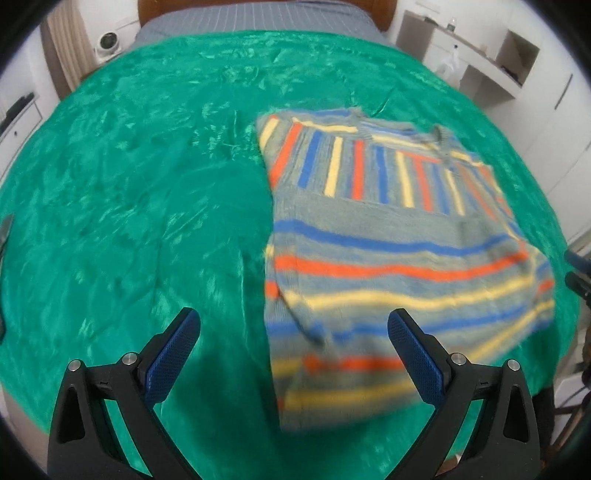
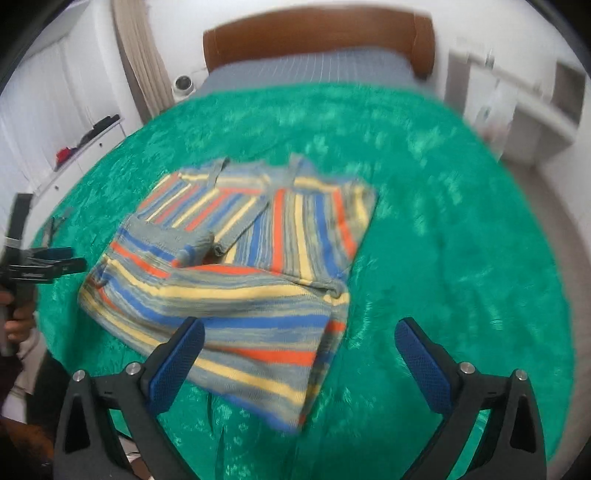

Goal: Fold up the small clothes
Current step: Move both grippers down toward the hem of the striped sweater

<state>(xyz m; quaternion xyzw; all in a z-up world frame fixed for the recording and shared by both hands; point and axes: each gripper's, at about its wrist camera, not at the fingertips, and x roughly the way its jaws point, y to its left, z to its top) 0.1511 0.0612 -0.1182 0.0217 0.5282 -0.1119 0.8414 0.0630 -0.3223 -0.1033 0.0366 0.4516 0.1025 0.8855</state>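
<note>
A small grey knit sweater (image 1: 399, 243) with blue, orange and yellow stripes lies folded on the green blanket (image 1: 147, 206). Its sleeves are folded in over the body. My left gripper (image 1: 295, 325) is open and empty, hovering above the sweater's near left edge. In the right wrist view the sweater (image 2: 240, 280) lies left of centre. My right gripper (image 2: 299, 332) is open and empty above its near right corner. The left gripper (image 2: 44, 266) also shows at the left edge of that view, held in a hand.
The green blanket (image 2: 461, 240) covers a bed with a brown headboard (image 2: 317, 33) and a grey striped sheet (image 2: 306, 70). White cabinets and shelves (image 1: 517, 74) stand to the right, a white dresser (image 2: 74, 140) to the left.
</note>
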